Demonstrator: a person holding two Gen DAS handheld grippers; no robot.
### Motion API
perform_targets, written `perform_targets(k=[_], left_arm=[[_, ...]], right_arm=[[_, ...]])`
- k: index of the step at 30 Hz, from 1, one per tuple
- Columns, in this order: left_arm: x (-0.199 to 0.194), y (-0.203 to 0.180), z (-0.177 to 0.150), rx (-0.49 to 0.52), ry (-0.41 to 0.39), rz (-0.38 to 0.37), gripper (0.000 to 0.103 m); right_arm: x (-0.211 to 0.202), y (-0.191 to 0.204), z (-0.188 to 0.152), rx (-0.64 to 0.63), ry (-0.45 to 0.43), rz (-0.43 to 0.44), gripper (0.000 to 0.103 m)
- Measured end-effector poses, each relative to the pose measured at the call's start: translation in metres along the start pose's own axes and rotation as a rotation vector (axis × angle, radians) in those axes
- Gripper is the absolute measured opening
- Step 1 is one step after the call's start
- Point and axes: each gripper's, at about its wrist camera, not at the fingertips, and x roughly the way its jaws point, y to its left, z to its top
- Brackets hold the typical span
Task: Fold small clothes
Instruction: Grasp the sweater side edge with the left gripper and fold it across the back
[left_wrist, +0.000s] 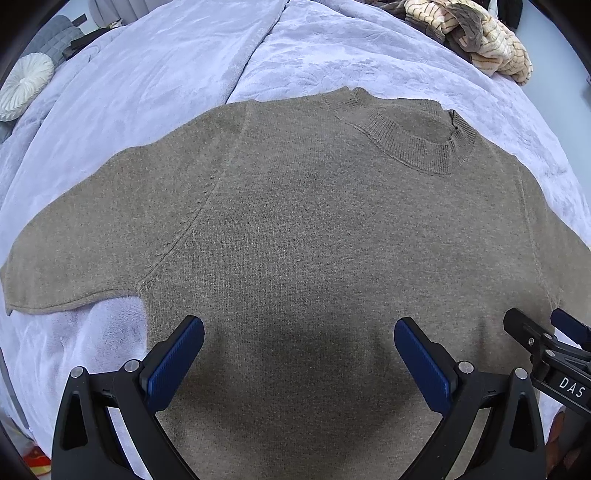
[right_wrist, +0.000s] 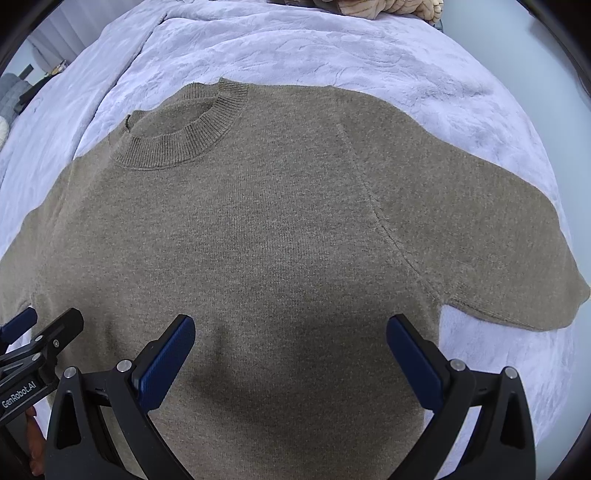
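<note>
A taupe short-sleeved knit sweater (left_wrist: 295, 221) lies flat and spread out on a lavender blanket, its ribbed collar (left_wrist: 417, 144) at the far side. It fills the right wrist view too (right_wrist: 280, 229), collar (right_wrist: 184, 136) at upper left. My left gripper (left_wrist: 299, 336) is open and empty, hovering over the sweater's lower left body. My right gripper (right_wrist: 291, 332) is open and empty over the lower right body. The right gripper's tips show at the right edge of the left wrist view (left_wrist: 543, 328); the left gripper's show at the left edge of the right wrist view (right_wrist: 48, 325).
The lavender blanket (left_wrist: 332, 55) covers the bed all around the sweater. A heap of cream and brown striped clothes (left_wrist: 472, 33) lies at the far right. A round white cushion (left_wrist: 24, 85) and a grey cushion (left_wrist: 55, 37) sit at the far left.
</note>
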Motion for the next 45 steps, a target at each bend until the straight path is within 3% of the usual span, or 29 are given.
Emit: perform_targets(k=[7,13,16,21,25,30,37,39,41,42,43,44,45], left_arm=[[-0.002,0.010,-0.004,-0.022,0.003,-0.039,0.103],[-0.004,0.041,-0.011,-0.072,-0.019,-0.073,0.103],[-0.009,0.074,-0.019,-0.133,-0.054,-0.058,0.103],[-0.016,0.155,-0.033,-0.265,-0.119,0.001,0.103],[-0.017,0.233,-0.052,-0.408,-0.152,0.065,0.103],[-0.006,0.312,-0.076,-0.581,-0.182,0.088,0.103],[0.002,0.380,-0.075,-0.780,-0.294,0.013,0.103],[0.000,0.389,-0.075,-0.806,-0.327,0.017,0.092],[0.001,0.397,-0.076,-0.823,-0.311,0.012,0.048],[0.000,0.400,-0.076,-0.828,-0.319,-0.007,0.039],[-0.002,0.403,-0.078,-0.833,-0.335,-0.044,0.017],[-0.002,0.403,-0.079,-0.835,-0.338,-0.086,0.010],[-0.002,0.405,-0.079,-0.833,-0.342,-0.115,0.010]], right_arm=[[0.000,-0.007,-0.001,0.028,0.009,0.007,0.103],[-0.001,-0.002,-0.006,-0.010,-0.008,0.041,0.103],[-0.003,0.010,-0.009,-0.038,0.009,0.060,0.103],[-0.006,0.036,-0.019,-0.019,0.040,0.171,0.103],[-0.007,0.078,-0.029,-0.085,0.014,0.214,0.103],[-0.003,0.127,-0.045,-0.165,0.039,0.255,0.103],[-0.002,0.170,-0.058,-0.222,0.099,0.271,0.103],[-0.010,0.169,-0.063,-0.228,0.122,0.282,0.103],[-0.015,0.170,-0.067,-0.235,0.129,0.286,0.103],[-0.014,0.172,-0.068,-0.237,0.129,0.283,0.103],[-0.014,0.172,-0.069,-0.238,0.134,0.288,0.103],[-0.010,0.175,-0.069,-0.237,0.137,0.288,0.103],[-0.008,0.177,-0.069,-0.234,0.140,0.293,0.103]])
